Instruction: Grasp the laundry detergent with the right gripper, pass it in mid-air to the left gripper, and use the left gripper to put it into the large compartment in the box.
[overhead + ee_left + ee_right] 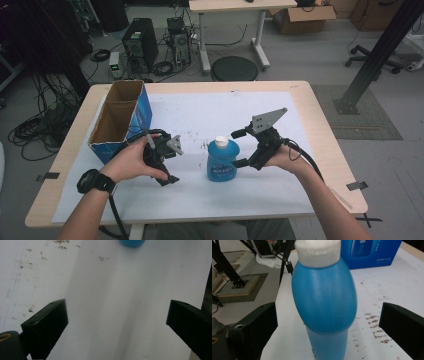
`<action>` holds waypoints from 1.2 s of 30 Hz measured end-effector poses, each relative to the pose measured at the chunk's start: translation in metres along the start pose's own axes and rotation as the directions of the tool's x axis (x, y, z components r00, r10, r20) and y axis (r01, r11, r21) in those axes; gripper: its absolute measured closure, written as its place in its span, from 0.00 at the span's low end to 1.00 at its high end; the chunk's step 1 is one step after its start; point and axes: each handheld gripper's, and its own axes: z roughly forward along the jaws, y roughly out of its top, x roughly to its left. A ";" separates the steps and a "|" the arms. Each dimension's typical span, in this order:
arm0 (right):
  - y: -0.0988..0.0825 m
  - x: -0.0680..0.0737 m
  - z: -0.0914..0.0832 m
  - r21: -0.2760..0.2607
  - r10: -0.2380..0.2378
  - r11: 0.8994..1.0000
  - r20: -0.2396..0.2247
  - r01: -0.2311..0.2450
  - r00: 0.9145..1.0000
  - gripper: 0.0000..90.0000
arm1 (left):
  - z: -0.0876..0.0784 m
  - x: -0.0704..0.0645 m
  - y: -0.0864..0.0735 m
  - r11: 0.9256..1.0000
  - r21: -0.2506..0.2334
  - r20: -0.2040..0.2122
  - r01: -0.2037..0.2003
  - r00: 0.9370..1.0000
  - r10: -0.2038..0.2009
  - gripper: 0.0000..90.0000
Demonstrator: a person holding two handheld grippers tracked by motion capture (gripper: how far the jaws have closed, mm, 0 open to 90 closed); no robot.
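Two spread jaws of our right gripper (240,148) flank the upright blue bottle (222,160) without touching; our left gripper (167,159), also spread, sits beside the open box (121,121), both compartments apparently empty

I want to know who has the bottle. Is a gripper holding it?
No. The right gripper is open around the blue bottle, not touching; the left gripper is open too.

1. In the left gripper view, the blue bottle (132,242) is cut off by the top edge at twelve o'clock; just its rounded end shows.
2. In the right gripper view, the bottle's white cap (317,251) runs past the top edge.
3. The bottle label's print in the high view is too small to read.
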 end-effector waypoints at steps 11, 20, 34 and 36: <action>-0.013 0.000 0.024 0.015 0.021 1.000 -0.023 -0.021 1.000 0.03 | -0.004 0.001 -0.001 1.000 -0.007 -0.002 0.002 1.000 -0.002 0.05; -0.019 -0.002 0.040 0.024 0.026 0.999 -0.040 -0.025 0.999 0.06 | -0.005 0.000 -0.003 1.000 -0.014 -0.003 0.008 1.000 -0.008 0.05; -0.025 -0.004 0.045 0.017 0.012 1.000 -0.055 -0.012 0.998 0.19 | -0.009 0.001 -0.006 1.000 -0.023 -0.005 0.014 1.000 -0.014 0.05; -0.026 -0.004 0.045 0.015 0.013 1.000 -0.050 -0.012 0.999 0.20 | -0.008 0.001 -0.006 1.000 -0.022 -0.004 0.014 1.000 -0.014 0.05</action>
